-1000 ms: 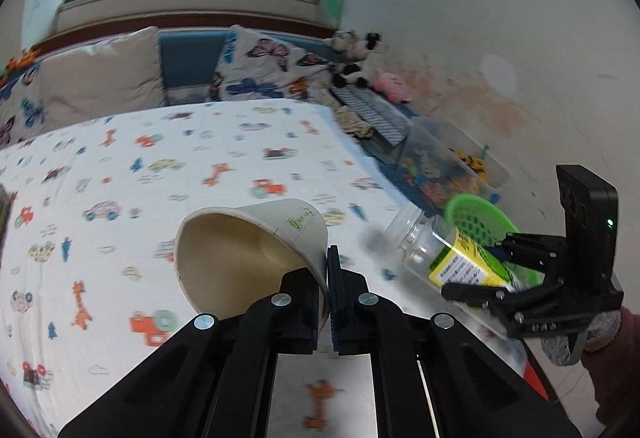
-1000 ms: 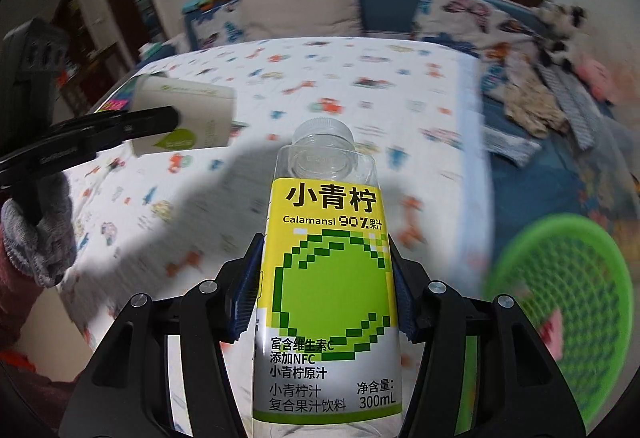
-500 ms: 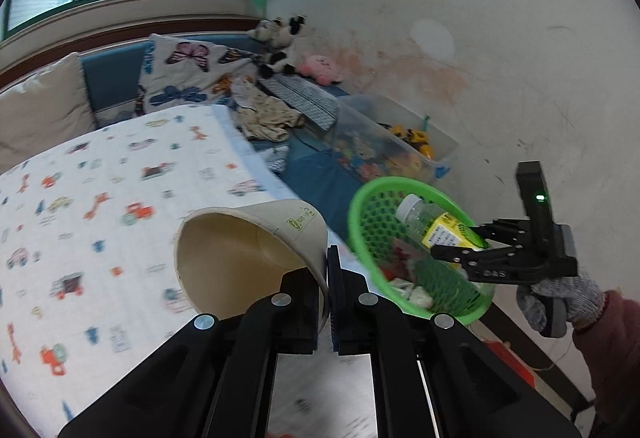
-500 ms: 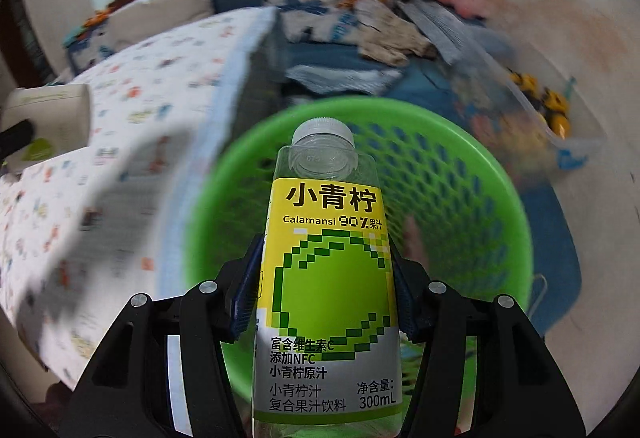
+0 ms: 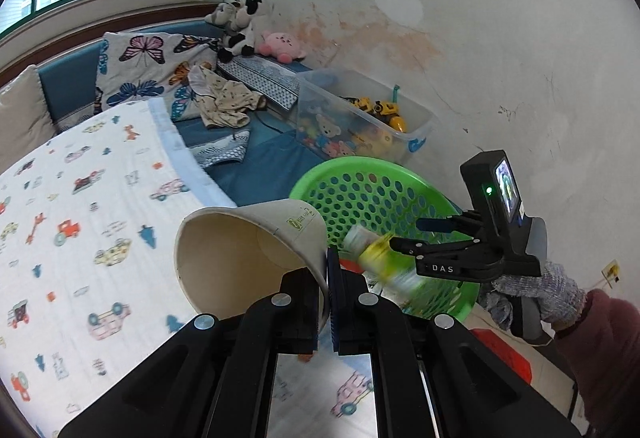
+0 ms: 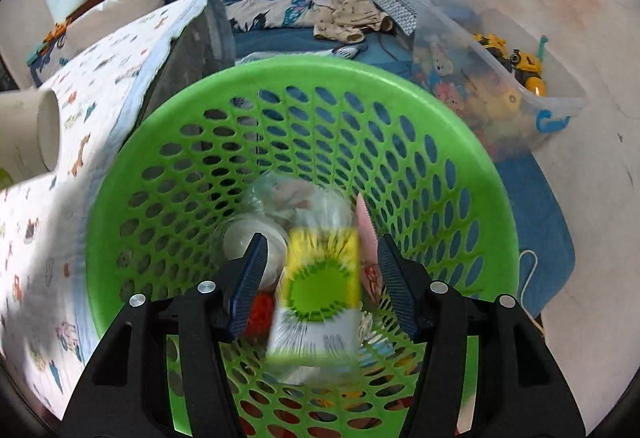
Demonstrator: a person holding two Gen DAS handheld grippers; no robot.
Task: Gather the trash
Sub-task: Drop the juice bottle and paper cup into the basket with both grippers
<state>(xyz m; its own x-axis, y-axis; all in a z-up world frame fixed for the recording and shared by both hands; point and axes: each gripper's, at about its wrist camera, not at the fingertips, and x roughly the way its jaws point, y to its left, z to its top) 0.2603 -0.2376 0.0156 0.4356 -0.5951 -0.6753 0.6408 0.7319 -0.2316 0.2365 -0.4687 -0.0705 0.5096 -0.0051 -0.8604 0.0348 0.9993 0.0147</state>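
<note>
My left gripper (image 5: 325, 270) is shut on the rim of a beige paper cup (image 5: 244, 250), held on its side over the bed's edge. The cup also shows in the right wrist view (image 6: 28, 136). My right gripper (image 6: 320, 262) is open above the green perforated basket (image 6: 304, 86). The yellow-green juice bottle (image 6: 316, 294) is blurred, free between the spread fingers, dropping into the basket. In the left wrist view the right gripper (image 5: 408, 234) hangs over the basket (image 5: 360, 174) with the bottle (image 5: 380, 258) blurred below it.
The basket holds other trash, plastic wrap and a white lid (image 6: 248, 238). A bed with a printed sheet (image 5: 80, 198) lies left. A clear toy bin (image 5: 360, 118) stands by the stained wall, with cushions, clothes and plush toys (image 5: 248, 26) behind.
My right gripper moved from the bed to over the basket, then opened and let the bottle go; it is falling. My left gripper swung right with the cup.
</note>
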